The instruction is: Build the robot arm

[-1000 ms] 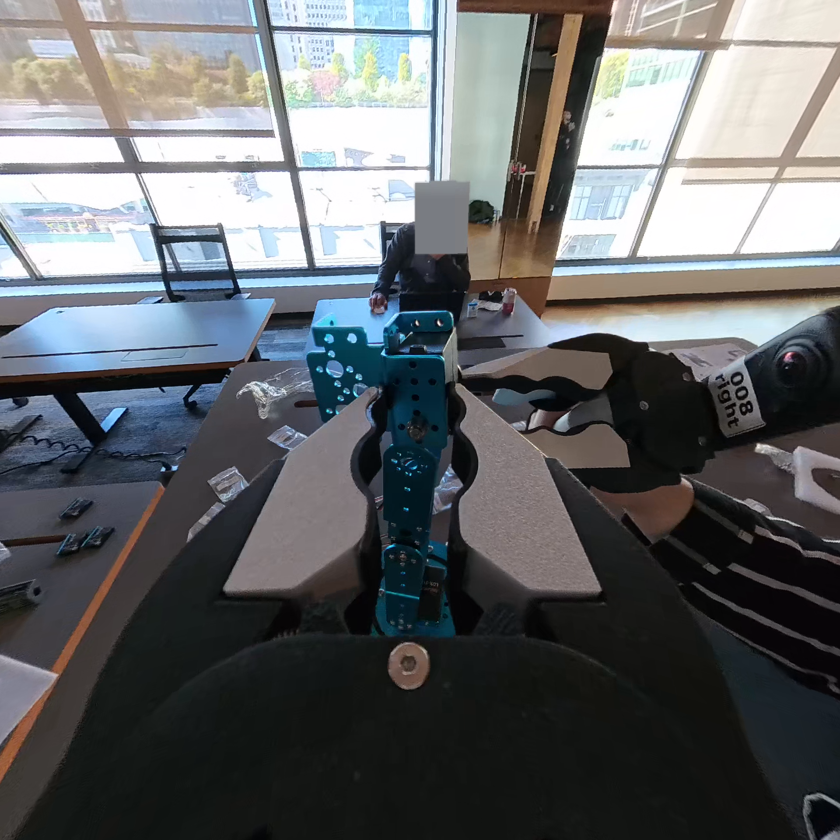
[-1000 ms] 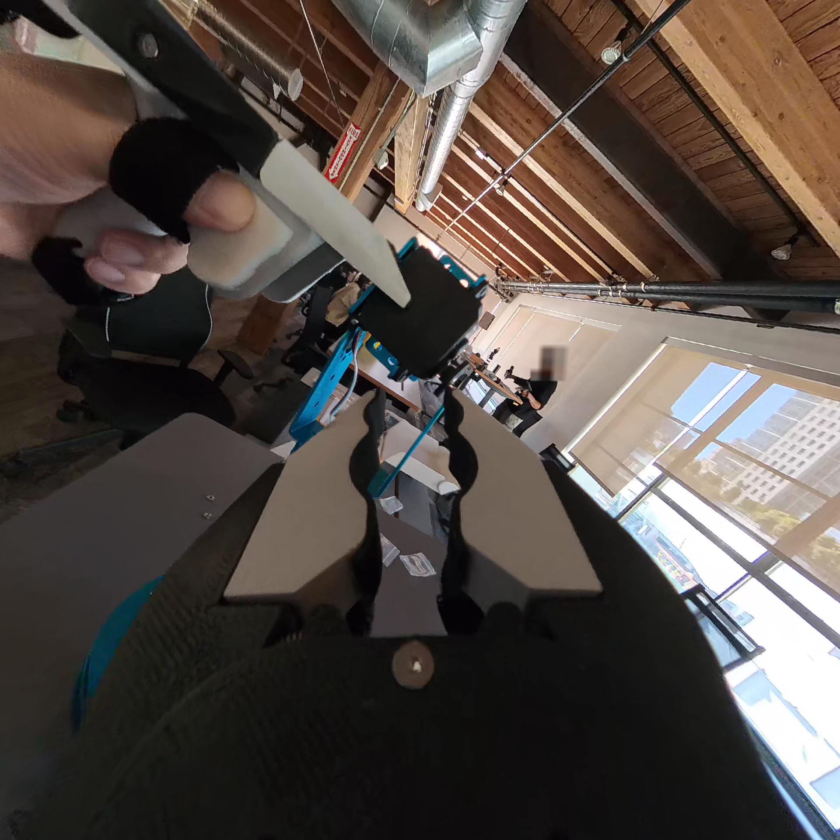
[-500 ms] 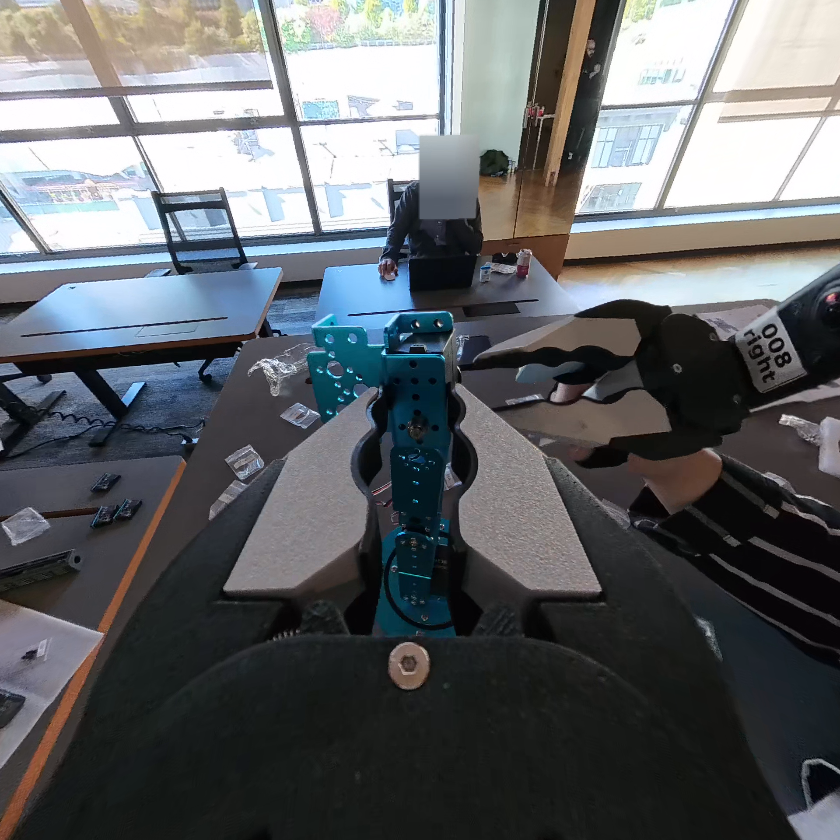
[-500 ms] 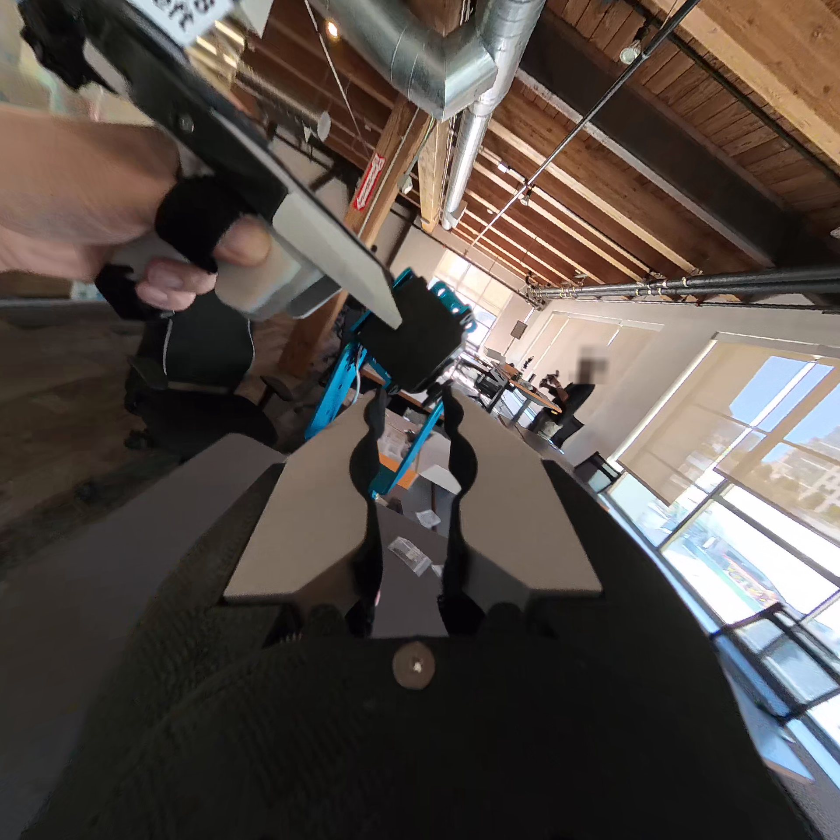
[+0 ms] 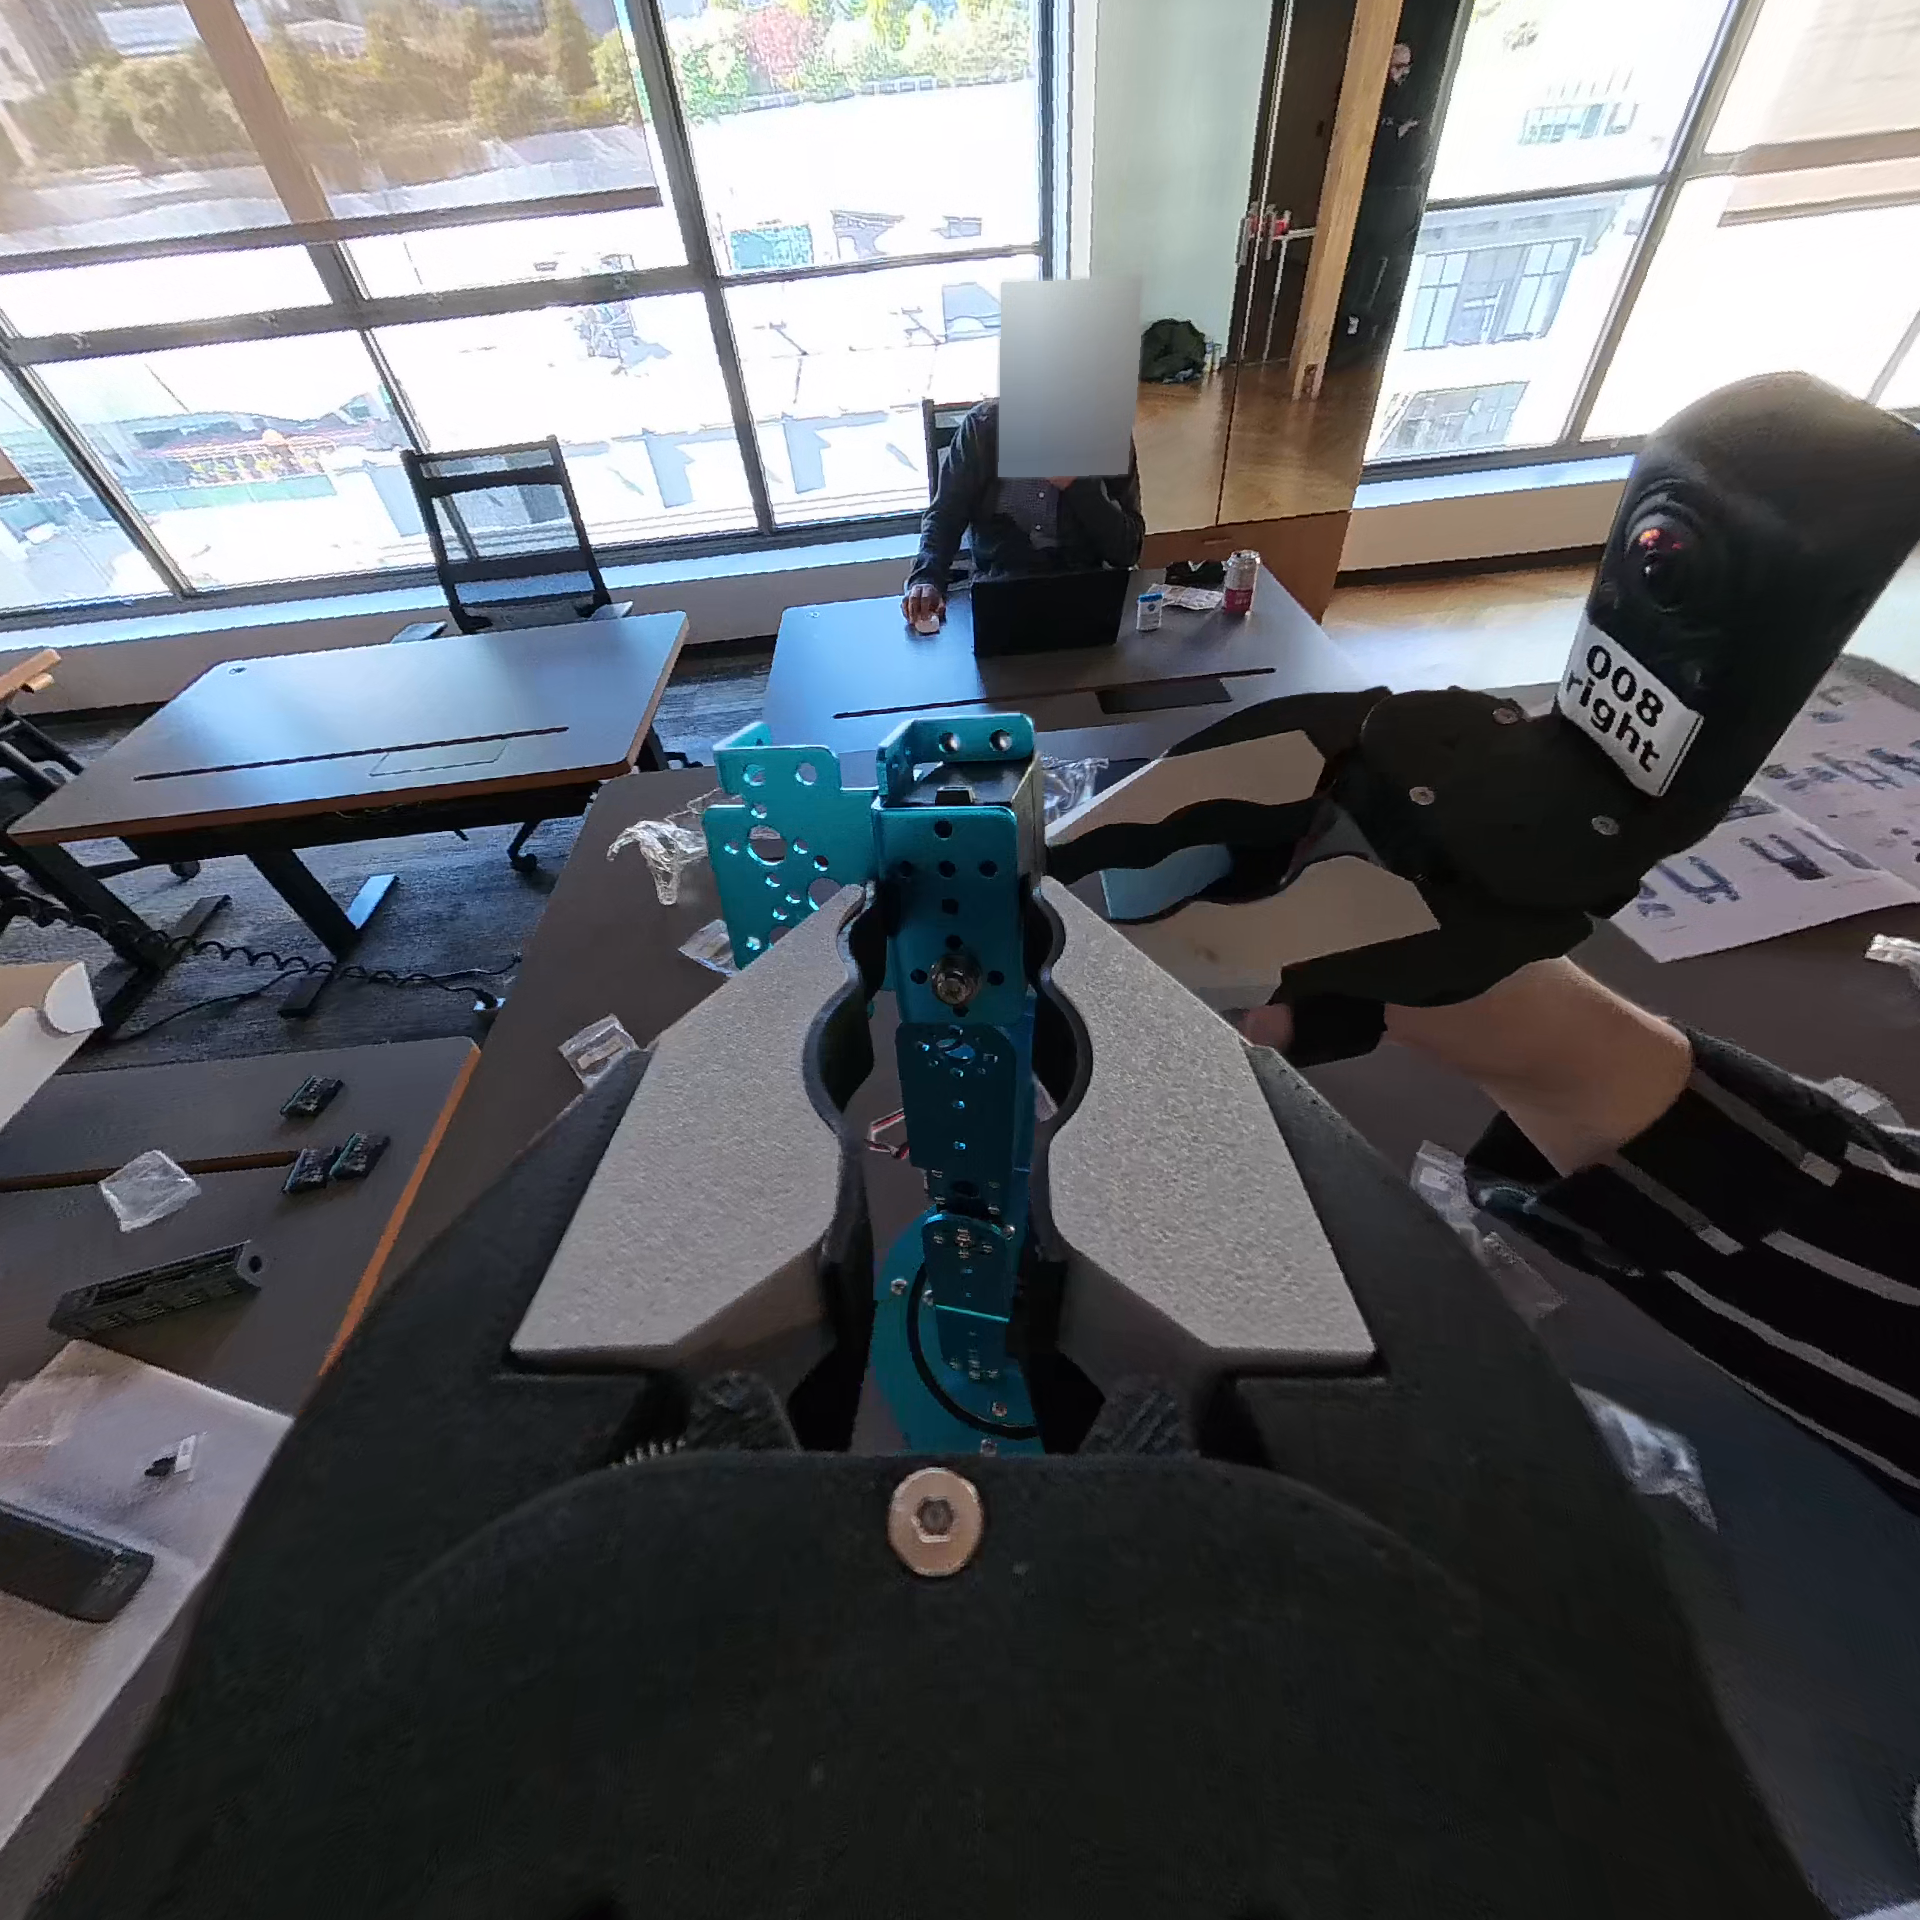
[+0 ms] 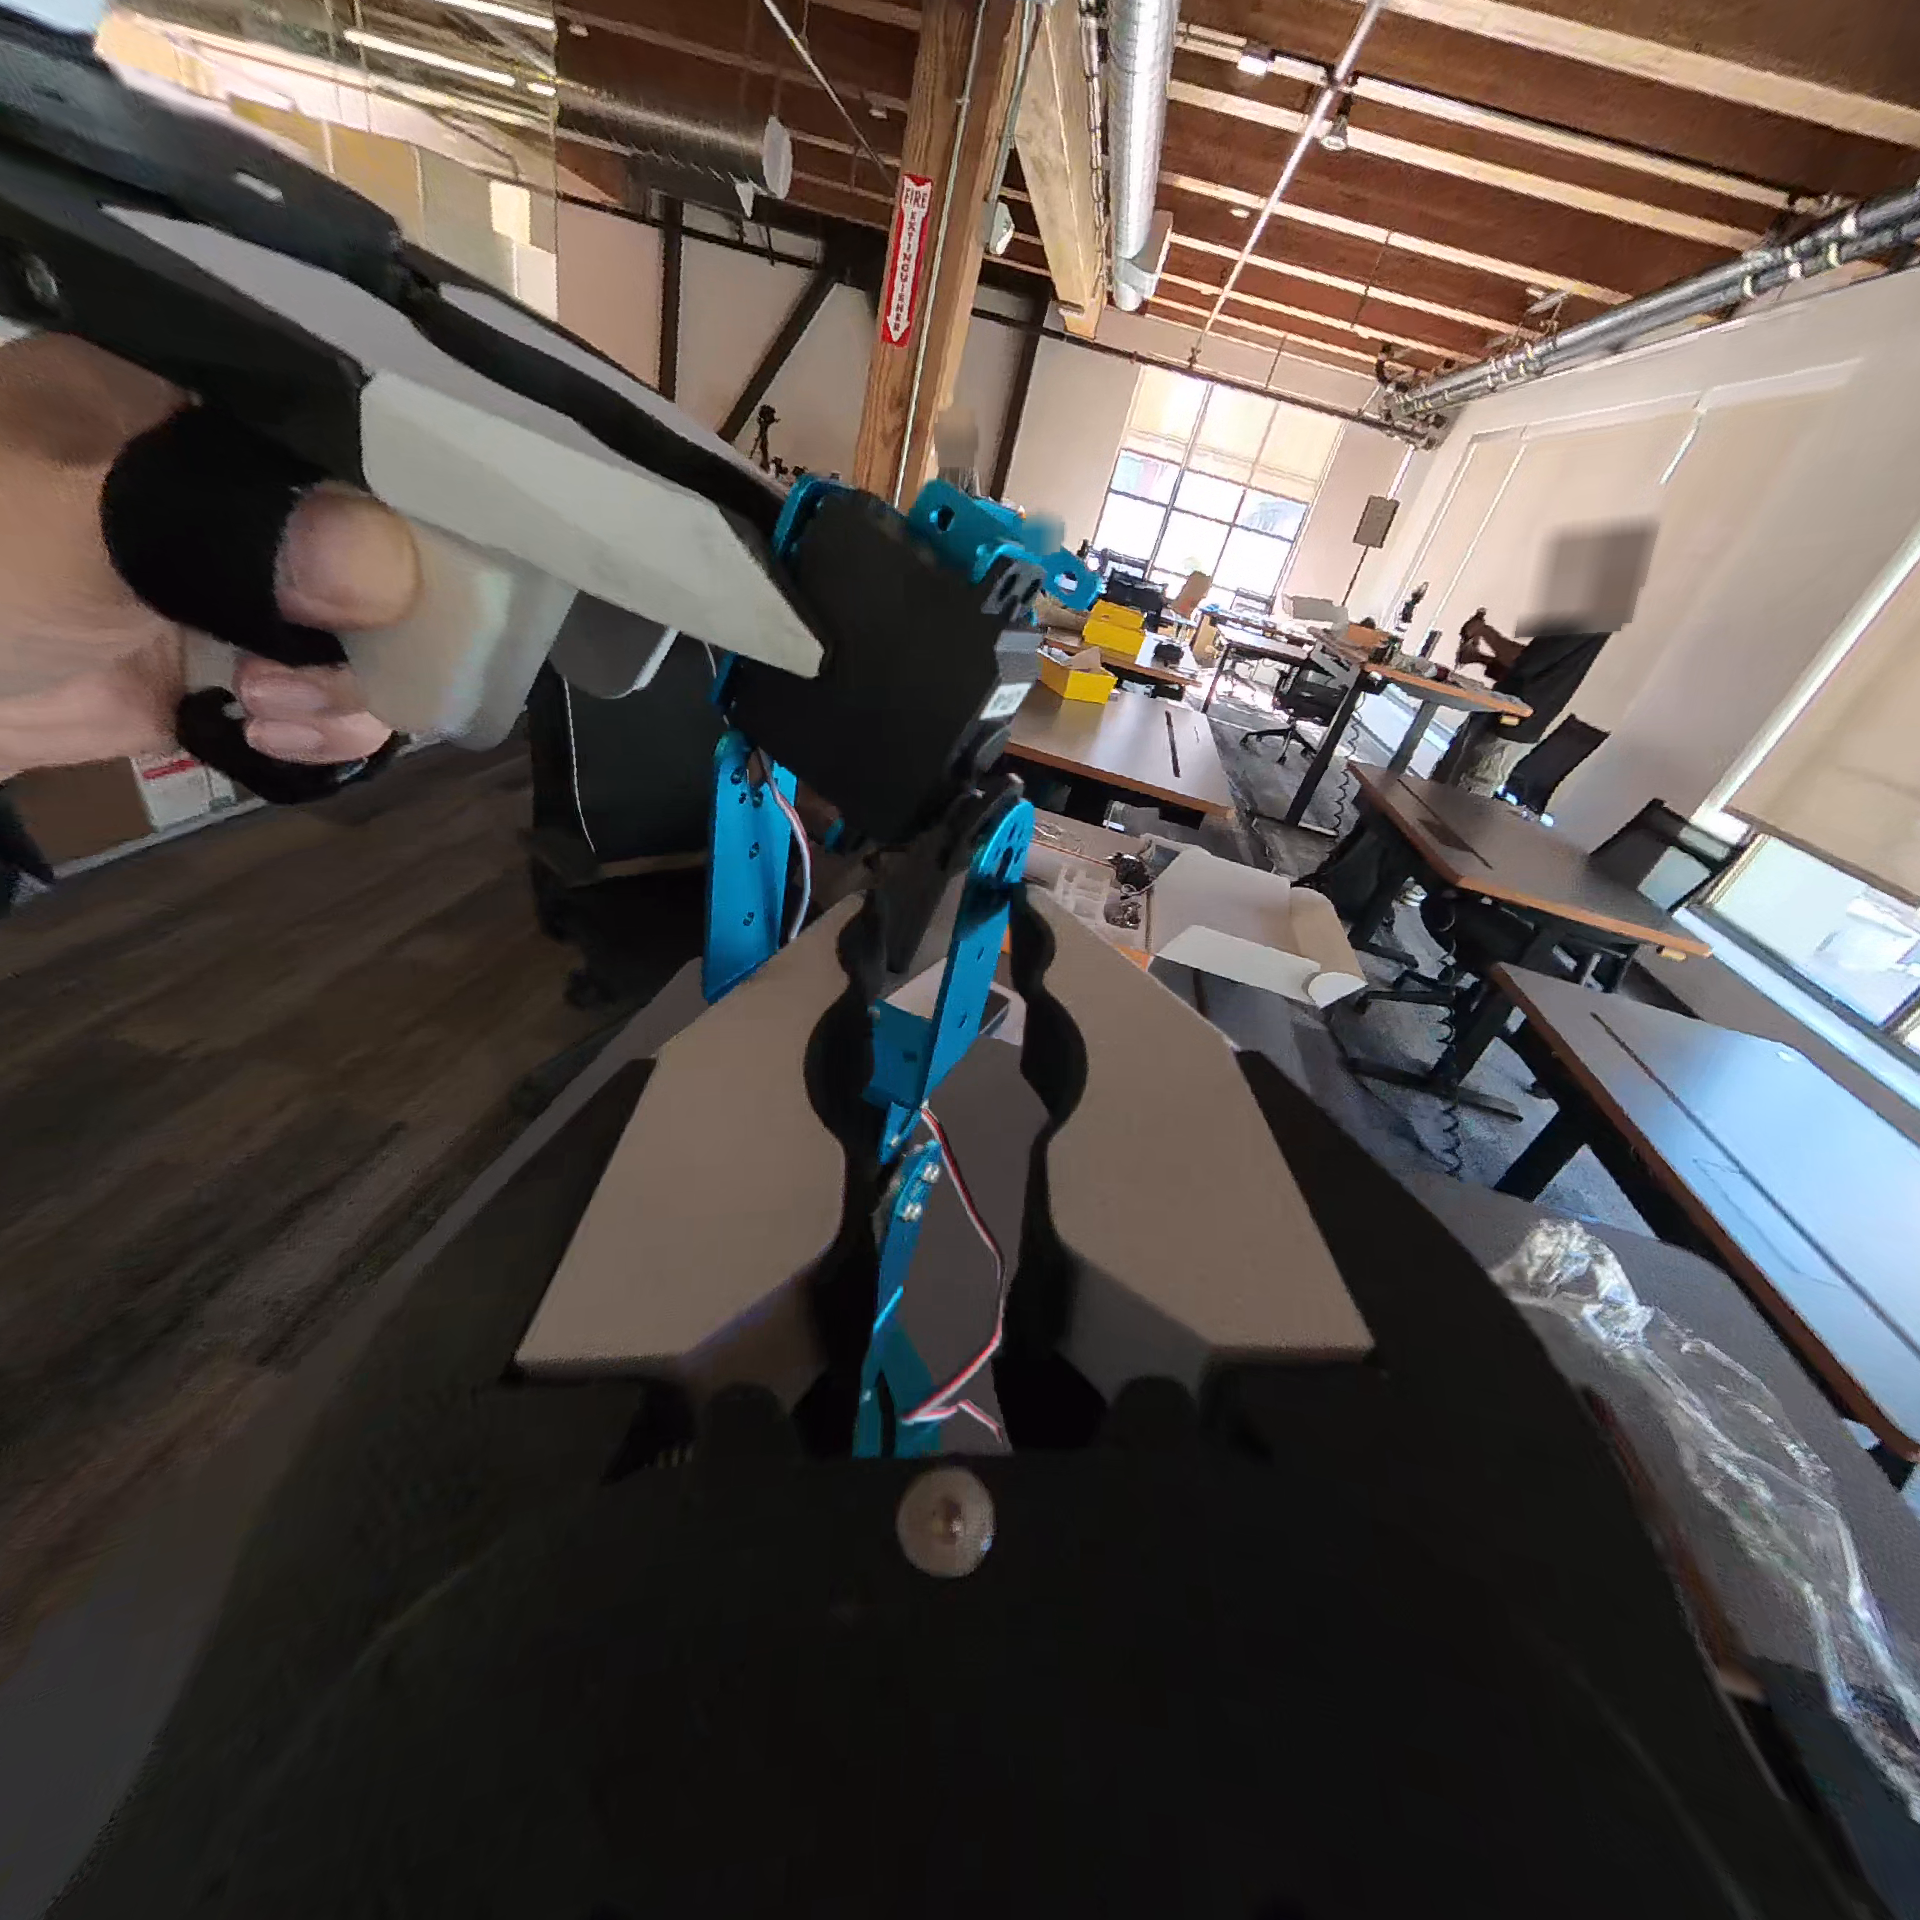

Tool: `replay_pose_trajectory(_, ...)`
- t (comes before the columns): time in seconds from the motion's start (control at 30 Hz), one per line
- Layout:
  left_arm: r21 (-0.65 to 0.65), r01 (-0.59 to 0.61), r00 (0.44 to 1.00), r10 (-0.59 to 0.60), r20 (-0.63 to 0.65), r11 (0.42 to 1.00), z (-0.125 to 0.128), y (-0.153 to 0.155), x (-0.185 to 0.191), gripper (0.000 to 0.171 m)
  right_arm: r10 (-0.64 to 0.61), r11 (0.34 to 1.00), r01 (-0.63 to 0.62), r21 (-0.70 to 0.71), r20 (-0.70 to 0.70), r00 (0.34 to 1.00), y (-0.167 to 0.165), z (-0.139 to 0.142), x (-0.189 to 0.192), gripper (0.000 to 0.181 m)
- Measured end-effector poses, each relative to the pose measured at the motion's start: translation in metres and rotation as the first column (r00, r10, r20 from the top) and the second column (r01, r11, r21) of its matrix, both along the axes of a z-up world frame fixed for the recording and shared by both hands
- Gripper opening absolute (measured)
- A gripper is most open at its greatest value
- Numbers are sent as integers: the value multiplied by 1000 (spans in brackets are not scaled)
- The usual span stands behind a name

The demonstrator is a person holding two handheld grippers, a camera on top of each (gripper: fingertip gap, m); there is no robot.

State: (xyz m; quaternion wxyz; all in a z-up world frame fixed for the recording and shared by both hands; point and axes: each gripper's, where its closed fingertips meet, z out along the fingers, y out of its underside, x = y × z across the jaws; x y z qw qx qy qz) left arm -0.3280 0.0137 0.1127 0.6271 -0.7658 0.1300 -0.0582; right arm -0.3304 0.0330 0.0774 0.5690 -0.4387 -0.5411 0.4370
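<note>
Left wrist view, centre: the left gripper points away over a dark table. Its fingers are clamped on the upper section of an upright blue arm, a stack of perforated metal brackets with a round base seen low between the fingers. A flat blue plate juts from the arm's top to the left. From the right, the right gripper reaches in level, held by a hand in a striped sleeve. Its fingers stand a narrow gap apart, tips just beside the arm's top, with nothing seen clamped between them. Small clear bags lie on the table to the left of the arm. A person sits at a far desk by the windows.

Right wrist view, centre: the right gripper faces the arm side-on. A slanted blue link and red-and-white wires show through the gap between its fingers, but they lie beyond the fingers, and contact cannot be told. At upper left, the left gripper comes in, somewhat blurred, with one grey finger flat against a black servo at the arm's top; a hand grips its handle. Crumpled clear wrap lies on the table at right. Desks with yellow boxes fill the far room.
</note>
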Motion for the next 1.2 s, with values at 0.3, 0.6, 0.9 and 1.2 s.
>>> replay_pose_trajectory(0.3,17,-11,999,12,-41,1000,1,2,2,24,-62,995,59,-81,-34,998,9,2,0,6)
replay_pose_trajectory(0.6,38,-15,999,17,-37,999,1,1,4,24,-14,974,-4,-227,-80,997,5,3,3,14)
replay_pose_trajectory(0.9,76,-31,999,35,-42,997,1,1,7,24,21,962,-46,-269,-97,995,0,4,4,20)
replay_pose_trajectory(1.2,86,-31,999,33,-22,996,3,1,9,24,9,969,-36,-244,-109,994,-3,4,7,24)
